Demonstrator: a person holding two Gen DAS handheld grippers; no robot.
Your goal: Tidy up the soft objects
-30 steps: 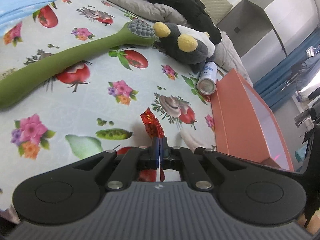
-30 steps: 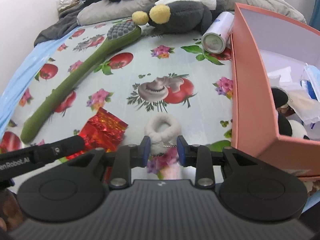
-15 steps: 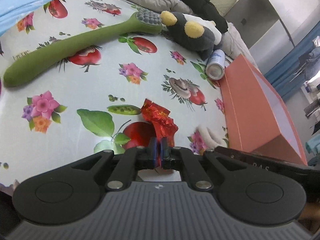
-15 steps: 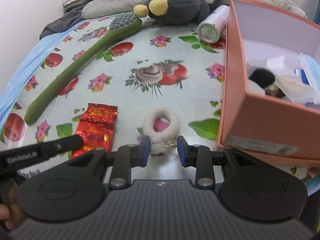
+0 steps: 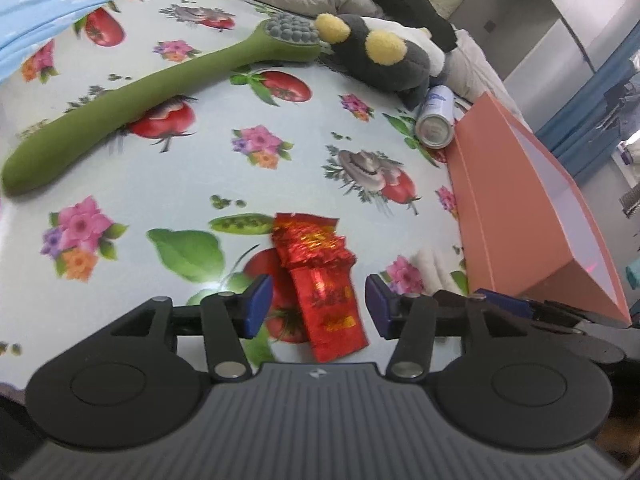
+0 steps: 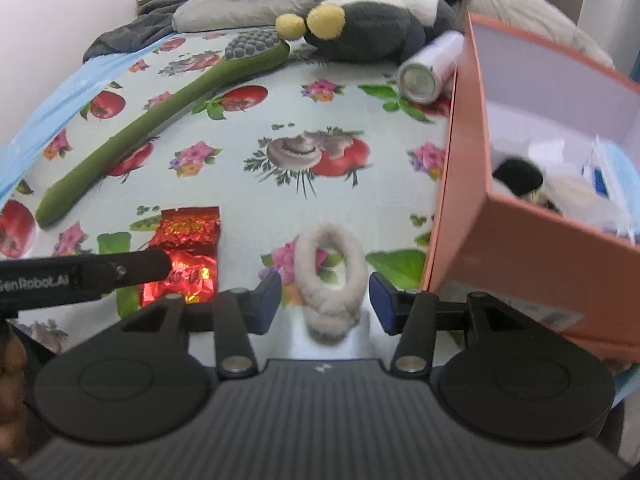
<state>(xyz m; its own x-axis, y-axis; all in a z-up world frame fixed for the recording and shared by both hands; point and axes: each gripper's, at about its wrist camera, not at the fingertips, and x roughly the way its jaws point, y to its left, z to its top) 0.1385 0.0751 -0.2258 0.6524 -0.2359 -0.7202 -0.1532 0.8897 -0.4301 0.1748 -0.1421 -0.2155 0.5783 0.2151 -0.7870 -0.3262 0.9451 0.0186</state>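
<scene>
A: What is the biggest thing here?

B: The printed sheet [image 5: 168, 184] with tomatoes and flowers, which covers the whole surface. On its right side stands the orange box [image 6: 520, 248], open on top, with soft things and some white and blue packets inside; what they are exactly I cannot tell.

A: And after the box?

B: A dark plush toy [image 6: 372, 28] with two yellow balls lies at the far end. Its yellow part is just beside the grey head of a long green brush [image 5: 120, 96], which lies diagonally across the sheet. A white spray can [image 6: 428, 68] lies on its side, touching the far corner of the box.

A: Where are the small soft things?

B: The red foil packet [image 5: 320, 272] lies flat on the sheet, between the blue pads of the left gripper [image 5: 318, 306]. The jaws of this gripper have just been opening; they are released now and do not press the packet. The white fluffy ring [image 6: 332, 276] lies on the sheet near the front corner of the box, between the pads of the right gripper [image 6: 324, 304]. These jaws also have just been opening, and there is a gap on both sides of the ring, so it is not grasped.
</scene>
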